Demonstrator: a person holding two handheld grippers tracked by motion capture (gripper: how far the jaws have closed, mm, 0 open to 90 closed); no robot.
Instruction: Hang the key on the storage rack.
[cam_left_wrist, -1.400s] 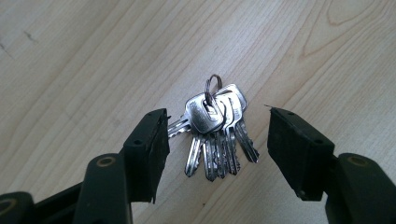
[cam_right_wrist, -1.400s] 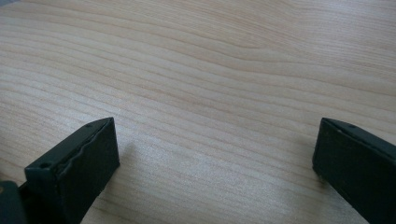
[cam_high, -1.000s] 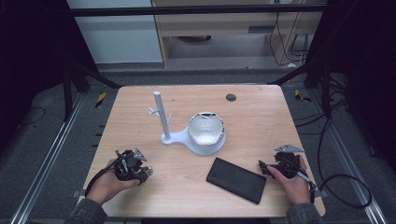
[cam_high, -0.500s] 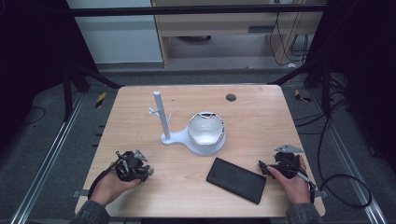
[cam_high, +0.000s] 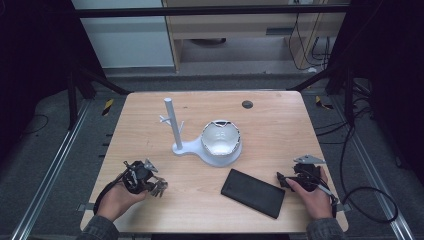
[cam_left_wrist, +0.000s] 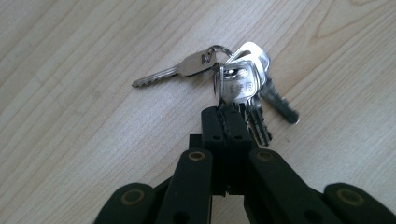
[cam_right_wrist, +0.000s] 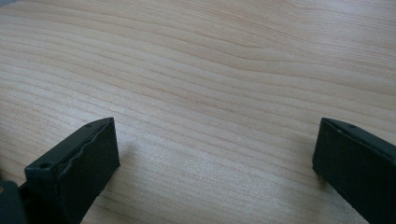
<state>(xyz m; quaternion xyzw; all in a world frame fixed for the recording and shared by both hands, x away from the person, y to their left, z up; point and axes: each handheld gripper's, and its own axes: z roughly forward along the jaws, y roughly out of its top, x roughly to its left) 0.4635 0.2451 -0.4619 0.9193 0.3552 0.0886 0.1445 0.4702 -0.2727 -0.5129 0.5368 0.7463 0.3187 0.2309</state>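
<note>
A bunch of silver keys (cam_left_wrist: 243, 81) on a ring lies on the wooden table (cam_left_wrist: 70, 93). My left gripper (cam_left_wrist: 227, 115) has just been closing, and its jaws now meet on the keys just below the ring. In the high view the left gripper (cam_high: 149, 182) rests at the front left with the keys (cam_high: 160, 188) at its tip. At the front right my right gripper (cam_high: 281, 179) lies low over the table. Its jaws stand wide apart (cam_right_wrist: 215, 149) with bare wood between them.
A white stand with an upright post (cam_high: 171, 122) and a bowl-shaped cup (cam_high: 221, 141) sits mid-table. A black phone (cam_high: 253, 193) lies flat between the two hands, nearer the right one. A small dark disc (cam_high: 247, 104) lies near the far edge.
The left gripper's jaws have drawn together at the keys. Both hands stay where they were, and the stand and the phone have not moved.
</note>
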